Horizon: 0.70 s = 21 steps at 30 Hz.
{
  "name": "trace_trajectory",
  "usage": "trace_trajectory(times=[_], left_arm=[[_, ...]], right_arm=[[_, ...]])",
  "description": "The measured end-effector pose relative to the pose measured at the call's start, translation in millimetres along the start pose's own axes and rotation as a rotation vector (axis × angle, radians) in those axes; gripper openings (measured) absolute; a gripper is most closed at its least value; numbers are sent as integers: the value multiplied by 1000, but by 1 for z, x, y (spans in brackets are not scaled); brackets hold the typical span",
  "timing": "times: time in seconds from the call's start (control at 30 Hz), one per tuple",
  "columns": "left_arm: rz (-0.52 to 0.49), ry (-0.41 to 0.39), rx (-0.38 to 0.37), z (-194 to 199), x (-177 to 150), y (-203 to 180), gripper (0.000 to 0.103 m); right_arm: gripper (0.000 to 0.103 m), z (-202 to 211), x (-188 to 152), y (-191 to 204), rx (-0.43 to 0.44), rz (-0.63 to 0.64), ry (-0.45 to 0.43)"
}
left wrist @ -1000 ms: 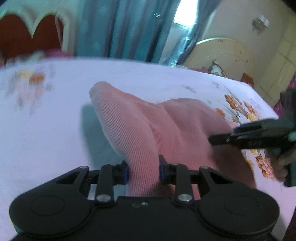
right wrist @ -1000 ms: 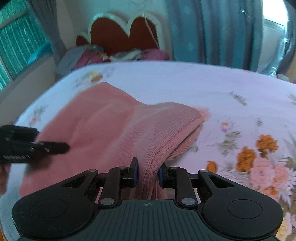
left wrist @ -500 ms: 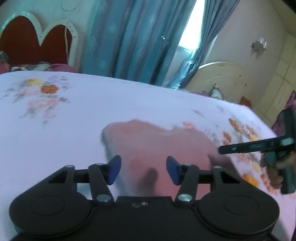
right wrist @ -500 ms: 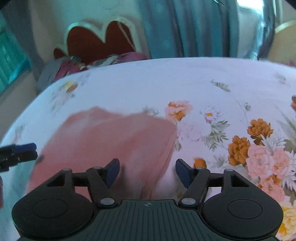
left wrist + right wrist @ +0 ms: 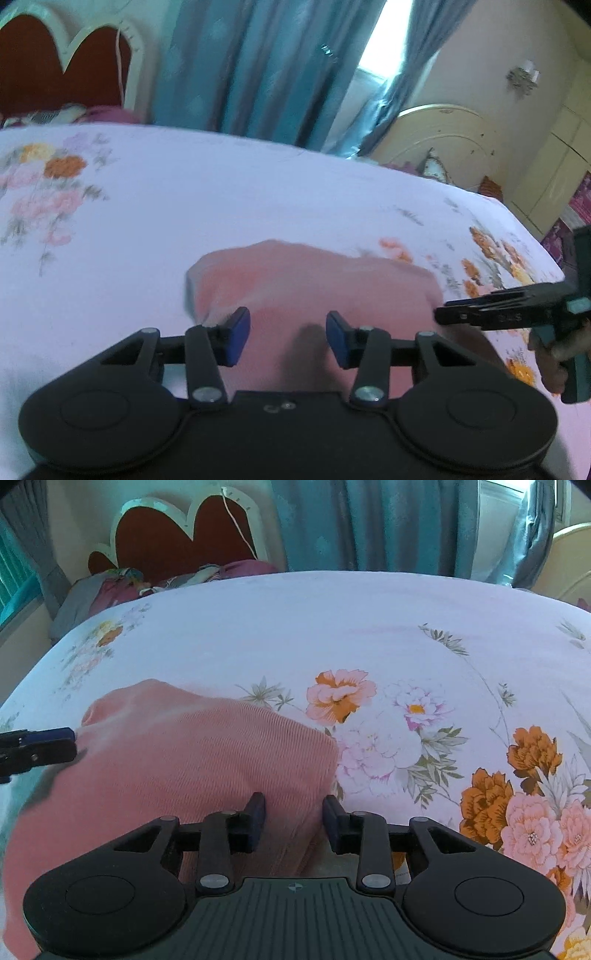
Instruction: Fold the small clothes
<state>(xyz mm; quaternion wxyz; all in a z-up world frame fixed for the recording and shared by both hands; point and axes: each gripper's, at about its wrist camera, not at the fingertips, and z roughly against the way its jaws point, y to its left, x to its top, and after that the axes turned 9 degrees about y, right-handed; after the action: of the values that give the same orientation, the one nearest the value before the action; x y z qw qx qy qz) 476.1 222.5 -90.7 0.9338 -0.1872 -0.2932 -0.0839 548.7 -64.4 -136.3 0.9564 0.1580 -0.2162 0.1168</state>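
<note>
Right wrist view showed the pink knit garment (image 5: 192, 771) lying folded on the floral bedsheet (image 5: 369, 627), its right edge below the right gripper (image 5: 293, 821), whose jaws were closing with nothing pinched between them. In the left wrist view the left gripper (image 5: 288, 338) hung over the garment's near part, jaws also narrowing with no cloth clamped. The soft knit probably could spring open, or a closing pad might snag the top layer and drag the fold askew.
</note>
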Motion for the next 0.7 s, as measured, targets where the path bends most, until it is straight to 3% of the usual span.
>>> trace_trajectory(times=[0.03,0.2,0.27,0.3,0.33,0.4,0.43,0.47,0.57,0.63,0.7], left_arm=[[-5,29,14,-3,-3,-1,44],[-32,-26,82,9,-14,-11,44],[-27,-53,86,13,-11,-9,56],[-15,-51,97,10,-9,-5,71],[15,-35,103,6,-4,2,71],[95,-6,52,-3,3,17,66],[150,18,-1,-10,7,27,55],[213,27,-55,-17,9,39,52],[359,-34,-214,-28,13,67,40],[377,-124,-254,-20,14,75,40],[384,-171,-219,-3,13,78,43]], right_arm=[[33,1,-3,0,5,-5,5],[33,17,-17,9,-7,0,-2],[33,31,-17,11,-26,-13,-55],[33,37,-16,12,-21,-4,-87],[33,41,-15,14,-23,9,-104],[33,37,-9,15,-52,12,-85],[33,33,-7,13,-52,-4,-67],[33,30,-7,11,-45,-19,-54],[33,20,-11,8,-40,-45,-38],[33,21,-15,5,-33,-71,-55],[33,27,-17,5,-41,-82,-81]])
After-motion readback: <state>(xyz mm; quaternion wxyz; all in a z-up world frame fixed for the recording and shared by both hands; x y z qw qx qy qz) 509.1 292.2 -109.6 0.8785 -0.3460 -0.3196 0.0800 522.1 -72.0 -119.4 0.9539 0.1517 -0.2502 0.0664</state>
